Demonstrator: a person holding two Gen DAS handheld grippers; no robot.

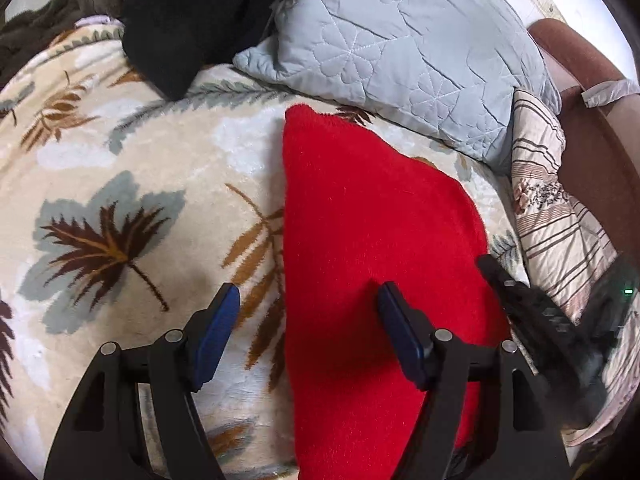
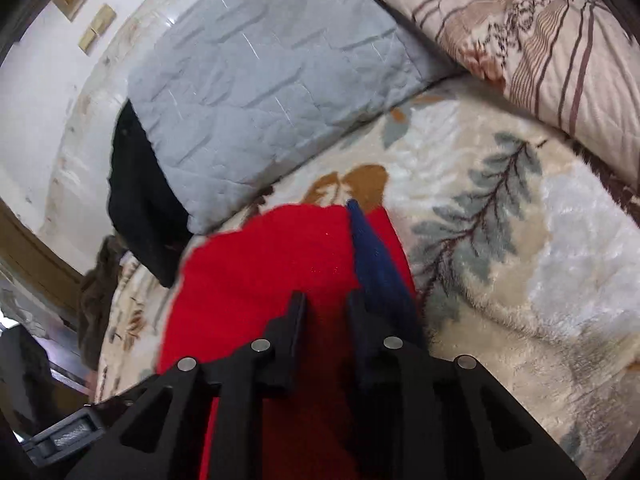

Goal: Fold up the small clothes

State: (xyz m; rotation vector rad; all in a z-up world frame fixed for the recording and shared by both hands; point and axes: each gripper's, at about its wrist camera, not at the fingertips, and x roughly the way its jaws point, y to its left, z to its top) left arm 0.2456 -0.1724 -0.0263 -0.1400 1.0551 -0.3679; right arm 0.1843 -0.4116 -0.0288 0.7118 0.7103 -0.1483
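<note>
A red knitted garment (image 1: 372, 248) lies flat on a leaf-patterned blanket (image 1: 120, 184). My left gripper (image 1: 308, 304) is open just above its left edge, one blue pad (image 1: 216, 332) over the blanket and the other over the red cloth. In the right wrist view the red garment (image 2: 272, 272) fills the centre. My right gripper (image 2: 324, 300) is close over it with its jaws nearly together and red cloth between them; a dark blue strip (image 2: 376, 264) runs along the right finger. The right gripper also shows at the garment's right edge in the left view (image 1: 520, 296).
A grey quilted pillow (image 1: 400, 48) and a striped pillow (image 1: 552, 200) lie beyond the garment. A black garment (image 1: 192, 20) and a brown fleece (image 1: 36, 28) lie at the far left. A white wall (image 2: 40, 80) is behind the bed.
</note>
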